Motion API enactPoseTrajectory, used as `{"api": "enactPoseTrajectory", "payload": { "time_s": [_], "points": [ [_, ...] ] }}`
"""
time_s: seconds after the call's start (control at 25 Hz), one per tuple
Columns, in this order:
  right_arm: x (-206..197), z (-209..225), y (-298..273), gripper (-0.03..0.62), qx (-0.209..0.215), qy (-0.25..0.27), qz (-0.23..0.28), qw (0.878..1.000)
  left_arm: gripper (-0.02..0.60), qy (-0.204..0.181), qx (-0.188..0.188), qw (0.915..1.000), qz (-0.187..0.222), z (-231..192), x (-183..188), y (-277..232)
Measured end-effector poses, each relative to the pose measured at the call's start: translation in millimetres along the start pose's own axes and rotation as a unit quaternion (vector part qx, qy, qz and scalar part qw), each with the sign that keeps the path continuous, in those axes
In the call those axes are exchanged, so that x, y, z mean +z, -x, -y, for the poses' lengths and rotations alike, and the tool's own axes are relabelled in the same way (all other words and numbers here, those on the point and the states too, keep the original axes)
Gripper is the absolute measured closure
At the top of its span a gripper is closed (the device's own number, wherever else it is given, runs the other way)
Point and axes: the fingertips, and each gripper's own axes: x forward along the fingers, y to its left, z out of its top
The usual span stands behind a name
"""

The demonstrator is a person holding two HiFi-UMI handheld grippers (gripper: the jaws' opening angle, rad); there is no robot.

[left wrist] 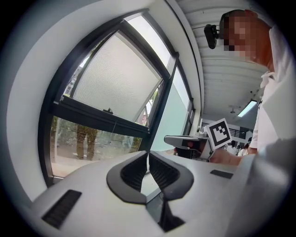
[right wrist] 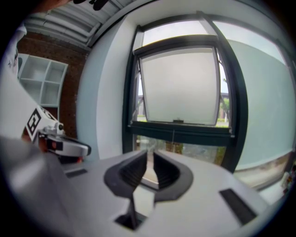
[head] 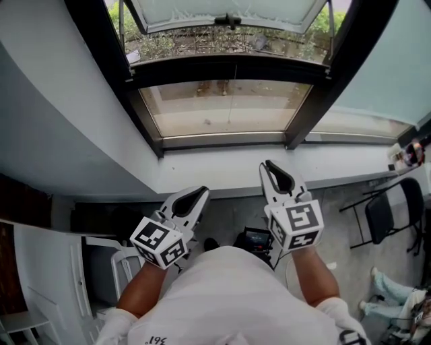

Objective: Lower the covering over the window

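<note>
A pale roller blind (head: 222,12) covers the upper part of the black-framed window (head: 229,67), and the lower pane is bare glass. The blind shows again in the left gripper view (left wrist: 115,78) and the right gripper view (right wrist: 179,85). A thin cord (right wrist: 173,135) hangs from its bottom bar, also seen as a cord (head: 235,98) from above. My left gripper (head: 202,192) is shut with nothing in it, tips touching (left wrist: 148,153). My right gripper (head: 267,165) keeps a slim gap (right wrist: 150,152) with nothing between the pads. Both point at the window, short of it.
A white sill (head: 222,165) runs under the window. A black folding chair (head: 387,215) stands at the right, a white shelf unit (head: 40,283) and a white chair (head: 124,259) at the left. A black device (head: 256,239) sits on the floor below me.
</note>
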Motion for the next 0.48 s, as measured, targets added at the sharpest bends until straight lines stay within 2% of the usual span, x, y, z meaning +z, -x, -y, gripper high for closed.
{"api": "enactPoseTrajectory", "payload": {
  "time_s": [0.2, 0.48],
  "points": [
    [-10.4, 2.5, 8.9, 0.539, 0.010, -0.004, -0.010, 1.000, 0.548, 0.003, 0.004, 1.0000, -0.003, 7.8, -1.3, -3.3],
    [-31.6, 32.6, 33.1, 0.540, 0.009, -0.018, -0.029, 0.999, 0.549, 0.010, 0.009, 0.9999, -0.009, 35.3, -8.2, -23.1]
  ]
}}
